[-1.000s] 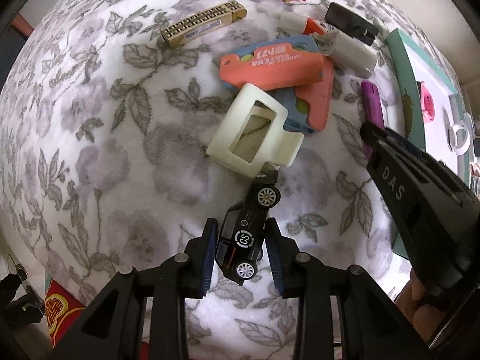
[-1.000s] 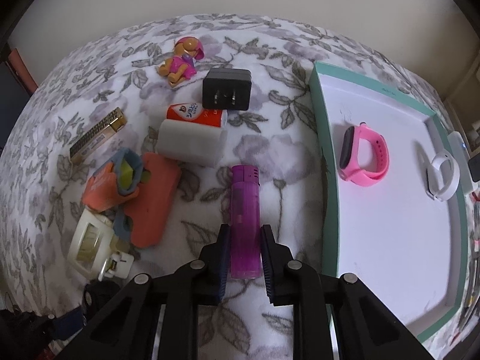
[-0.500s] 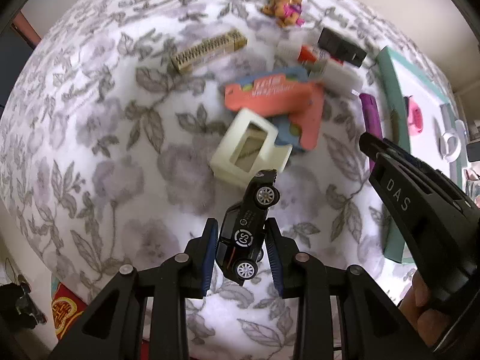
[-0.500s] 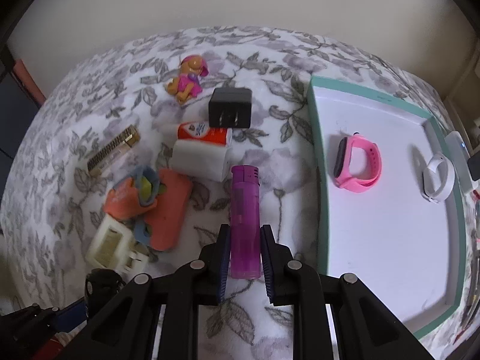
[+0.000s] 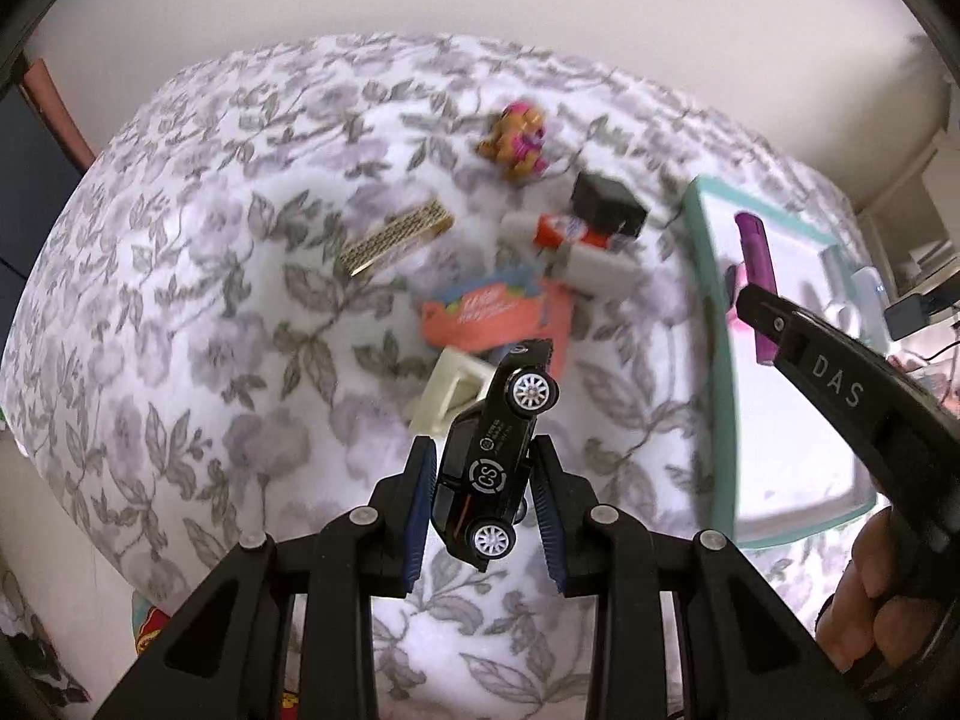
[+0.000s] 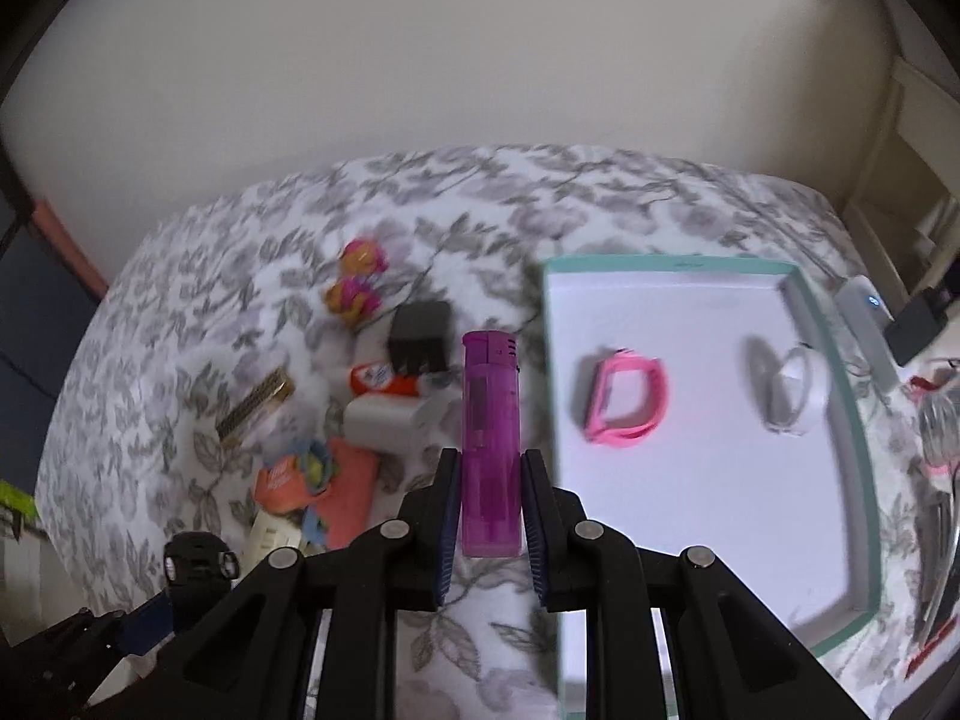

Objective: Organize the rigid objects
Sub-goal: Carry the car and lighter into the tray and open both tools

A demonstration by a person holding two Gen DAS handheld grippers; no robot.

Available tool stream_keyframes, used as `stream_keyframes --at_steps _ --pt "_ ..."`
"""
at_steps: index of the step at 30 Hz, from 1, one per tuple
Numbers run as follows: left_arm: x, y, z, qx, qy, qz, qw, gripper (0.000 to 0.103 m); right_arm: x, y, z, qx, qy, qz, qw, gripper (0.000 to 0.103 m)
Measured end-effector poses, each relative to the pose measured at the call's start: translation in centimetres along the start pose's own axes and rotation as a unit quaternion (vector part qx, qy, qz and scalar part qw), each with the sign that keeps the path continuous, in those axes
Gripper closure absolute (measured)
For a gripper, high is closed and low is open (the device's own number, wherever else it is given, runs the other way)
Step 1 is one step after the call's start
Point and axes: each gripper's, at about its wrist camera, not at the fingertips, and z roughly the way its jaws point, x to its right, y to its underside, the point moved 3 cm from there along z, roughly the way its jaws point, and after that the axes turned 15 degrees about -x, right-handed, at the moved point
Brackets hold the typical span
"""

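My left gripper (image 5: 483, 498) is shut on a black toy car (image 5: 495, 456), which hangs nose-up above the floral bedspread (image 5: 210, 330). A translucent purple lighter (image 6: 489, 420) stands upright in my right gripper (image 6: 489, 480), whose pads are shut on its sides, also off the bed. In the left wrist view that lighter (image 5: 757, 276) shows over the left edge of the teal-rimmed white tray (image 6: 660, 262). The tray holds a pink watch band (image 6: 627, 405) and a white ring (image 6: 792, 390). The car (image 6: 198, 564) appears at the lower left of the right wrist view.
Loose items lie together on the bed: a pink toy figure (image 5: 519, 141), a black charger (image 5: 606, 204), a gold bar (image 5: 396, 237), an orange case (image 5: 486, 315), a cream plastic frame (image 5: 450, 396) and a white block (image 5: 600, 267). A hand (image 5: 870, 594) grips the right tool.
Both grippers have risen from the bed with the car and the lighter still held. The items on the bed look smaller, and the wall has come into view.
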Motion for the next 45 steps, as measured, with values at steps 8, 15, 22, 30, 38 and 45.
stream_keyframes --at_steps 8,15,22,30,38,45 --pt "3.7 -2.9 -2.9 0.032 0.007 0.024 0.9992 0.070 5.8 -0.9 -2.9 0.031 -0.002 0.061 0.998 0.082" --pt "9.0 -5.2 -2.6 0.031 0.028 0.062 0.9972 0.070 11.2 -0.8 -2.9 0.022 0.015 0.109 0.994 0.082" --pt "15.0 -5.7 0.7 -0.001 0.044 0.112 0.9928 0.070 14.9 -0.2 -0.5 -0.020 0.041 0.135 0.990 0.082" --pt "18.9 -5.0 5.7 -0.042 0.044 0.134 0.9891 0.070 18.4 0.6 2.3 -0.066 0.062 0.165 0.982 0.082" --pt "19.7 -5.4 8.4 -0.054 0.029 0.129 0.9898 0.070 19.3 0.8 3.9 -0.085 0.051 0.173 0.980 0.082" --pt "19.8 -5.7 9.5 -0.059 0.017 0.125 0.9903 0.069 19.3 1.0 4.3 -0.095 0.057 0.171 0.979 0.082"
